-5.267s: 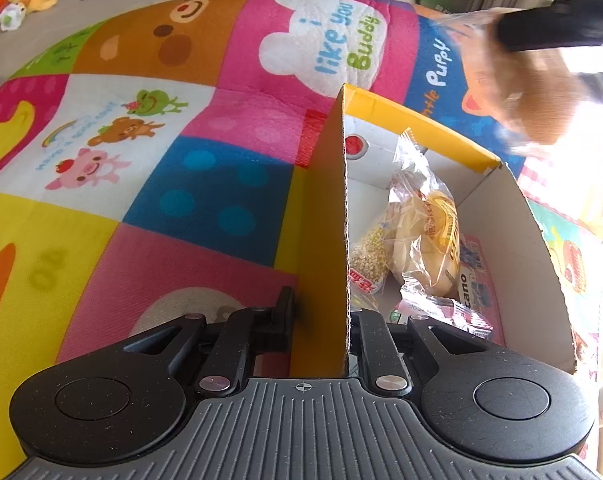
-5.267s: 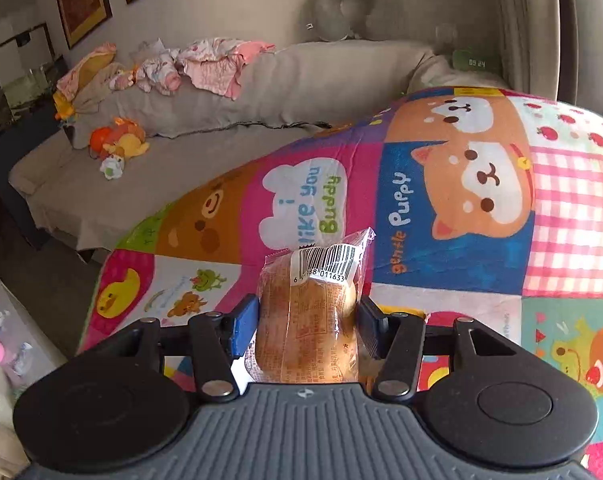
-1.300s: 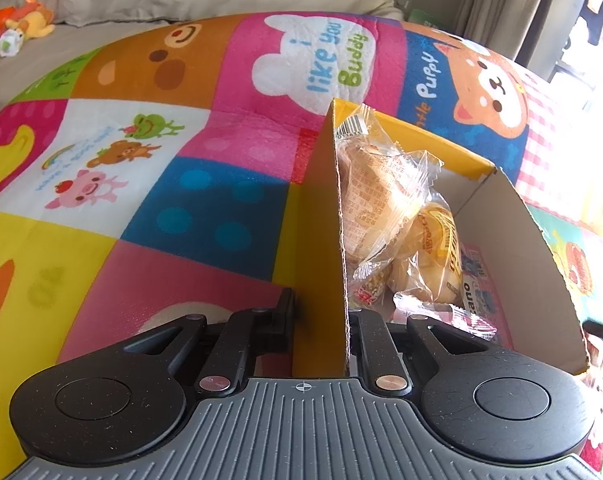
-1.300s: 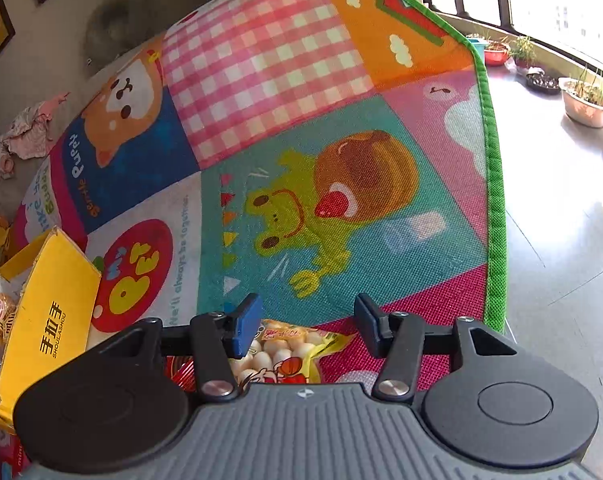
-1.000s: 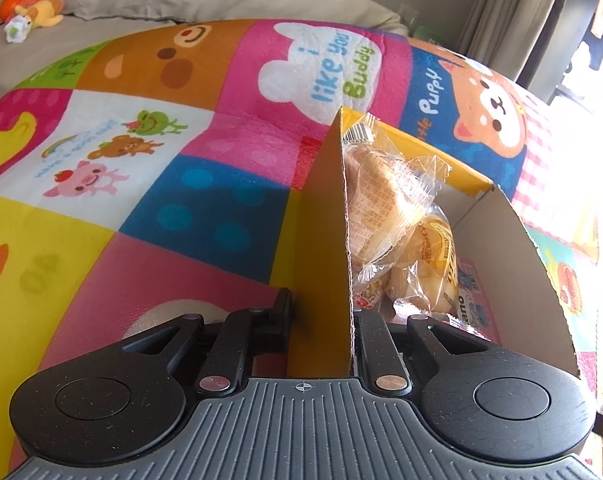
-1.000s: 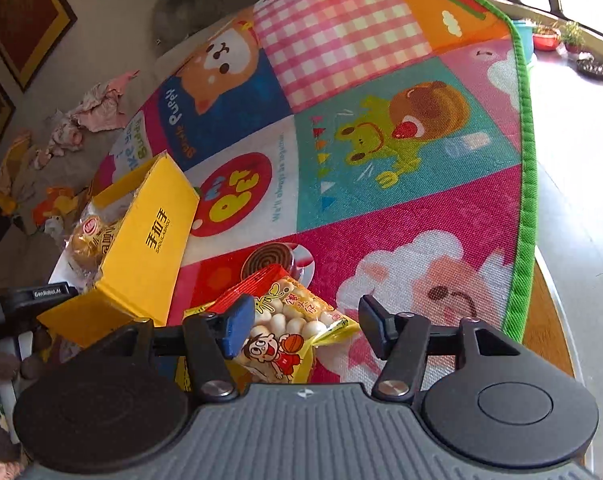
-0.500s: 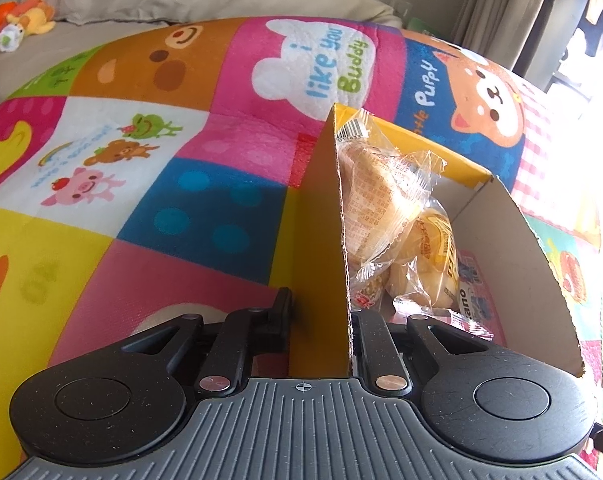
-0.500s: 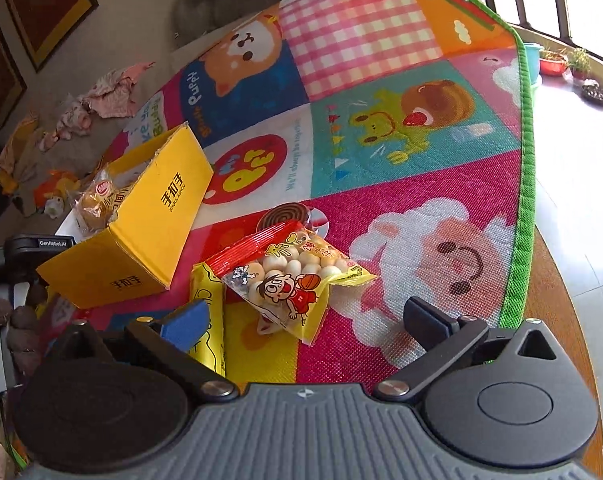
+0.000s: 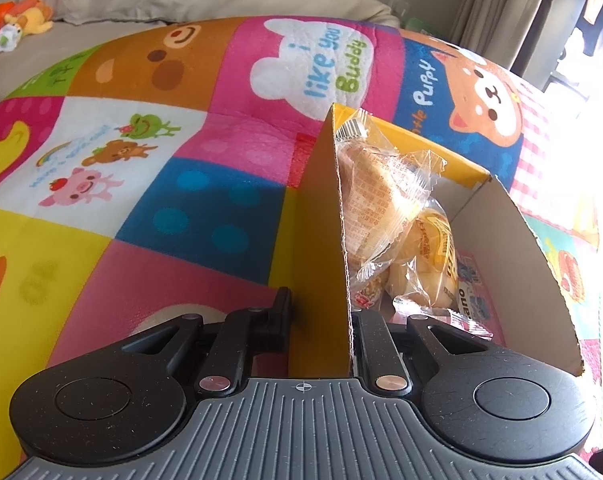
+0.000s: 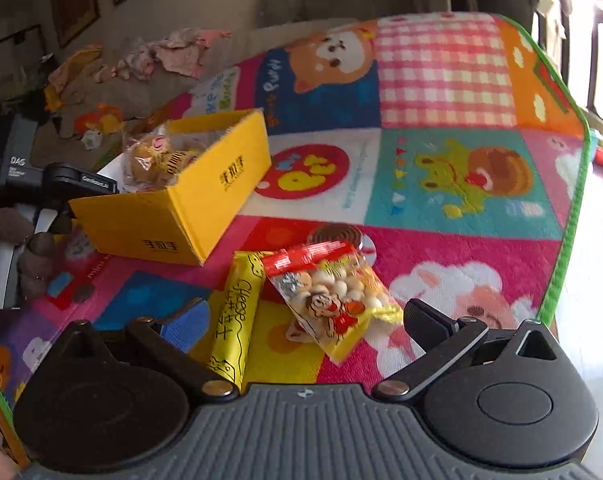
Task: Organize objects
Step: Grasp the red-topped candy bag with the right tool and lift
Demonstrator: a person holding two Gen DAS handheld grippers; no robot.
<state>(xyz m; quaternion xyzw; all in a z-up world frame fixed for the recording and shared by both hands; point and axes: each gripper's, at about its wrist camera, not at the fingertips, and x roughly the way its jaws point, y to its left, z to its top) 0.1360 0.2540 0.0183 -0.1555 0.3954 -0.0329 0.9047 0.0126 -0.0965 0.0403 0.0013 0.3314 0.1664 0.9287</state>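
Left gripper: my left gripper (image 9: 320, 314) is low over the play mat (image 9: 189, 200) and level, looking along the yellow box (image 10: 205, 188). Its fingers are clamped on the box's near upright wall, one finger outside, one inside.
Left hand: in the right wrist view my left hand (image 10: 29, 256) shows at the far left edge, at the box's near end; the pose beyond that is hard to read.
Yellow box: it sits open-topped on the mat, left of centre in the right wrist view.
Box contents: a wrapped bun (image 9: 381, 196) leans against the gripped wall, a second yellow-printed bun packet (image 9: 429, 256) lies just beside and below it, and flatter packets lie on the box floor.
Cheese stick packet: the long yellow cheese stick packet (image 10: 235, 316) lies on the mat near the box's front corner, between my right fingers.
Ball snack bag: the ball snack bag (image 10: 333, 300) lies touching the cheese packet's right side, apart from the box.
Right gripper: my right gripper (image 10: 305, 322) is raised above the mat, tilted down at both packets, jaws spread wide and touching neither.
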